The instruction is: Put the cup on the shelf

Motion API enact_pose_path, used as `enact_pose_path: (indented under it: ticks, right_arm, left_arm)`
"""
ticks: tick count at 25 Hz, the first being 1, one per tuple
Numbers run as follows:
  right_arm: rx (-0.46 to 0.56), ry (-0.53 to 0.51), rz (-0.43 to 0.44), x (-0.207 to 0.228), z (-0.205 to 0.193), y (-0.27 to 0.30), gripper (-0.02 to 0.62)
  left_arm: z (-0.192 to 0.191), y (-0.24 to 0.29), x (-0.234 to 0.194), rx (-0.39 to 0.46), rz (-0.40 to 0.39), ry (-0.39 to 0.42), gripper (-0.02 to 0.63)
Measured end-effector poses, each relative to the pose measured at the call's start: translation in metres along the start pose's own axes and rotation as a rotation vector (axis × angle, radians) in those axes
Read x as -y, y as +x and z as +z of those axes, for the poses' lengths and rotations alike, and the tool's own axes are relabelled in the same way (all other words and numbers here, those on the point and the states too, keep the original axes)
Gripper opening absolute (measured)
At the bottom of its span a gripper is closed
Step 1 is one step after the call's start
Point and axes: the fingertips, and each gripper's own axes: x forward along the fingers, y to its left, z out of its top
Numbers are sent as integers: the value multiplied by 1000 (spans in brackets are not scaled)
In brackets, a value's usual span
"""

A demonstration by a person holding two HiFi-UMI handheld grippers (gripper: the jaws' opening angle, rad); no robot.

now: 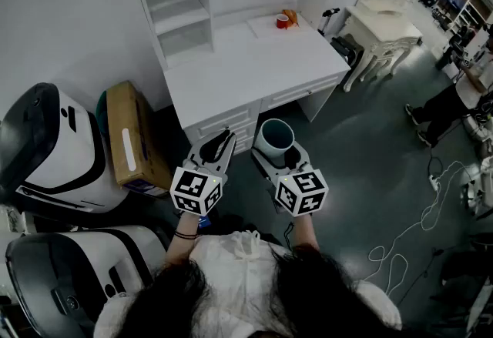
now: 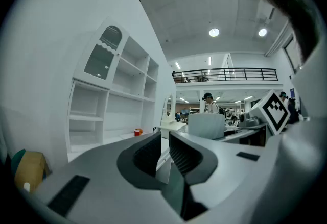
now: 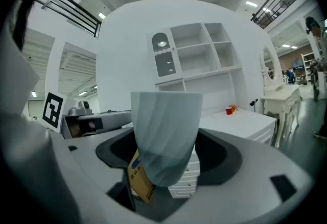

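A pale grey-blue ribbed cup [image 1: 274, 135] stands upright between the jaws of my right gripper [image 1: 275, 147], which is shut on it, held in the air in front of the white desk [image 1: 254, 63]. In the right gripper view the cup [image 3: 166, 131] fills the gap between the wide-set jaws of the right gripper [image 3: 166, 162]. My left gripper [image 1: 219, 142] hovers beside it to the left, shut with nothing in it [image 2: 163, 152]. The white shelf unit [image 1: 181, 17] rises at the back of the desk, its compartments [image 3: 204, 54] bare.
A small red cup [image 1: 282, 21] and an orange item [image 1: 291, 17] sit at the desk's back. A cardboard box [image 1: 131, 136] and white-and-black machines [image 1: 46, 152] stand left. A dressing table [image 1: 385, 25], floor cables [image 1: 416, 229] and a person [image 1: 447, 105] are right.
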Motion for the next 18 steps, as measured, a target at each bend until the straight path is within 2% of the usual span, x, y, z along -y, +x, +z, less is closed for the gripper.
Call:
enact_pose_path:
  ticks: [10, 18]
  right_arm:
    - [7, 2, 11, -22, -1, 13, 357]
    - [28, 21, -1, -31, 2, 30, 357]
  left_arm:
    - [5, -17, -21, 12, 12, -6, 57]
    - [5, -15, -39, 5, -17, -4, 57]
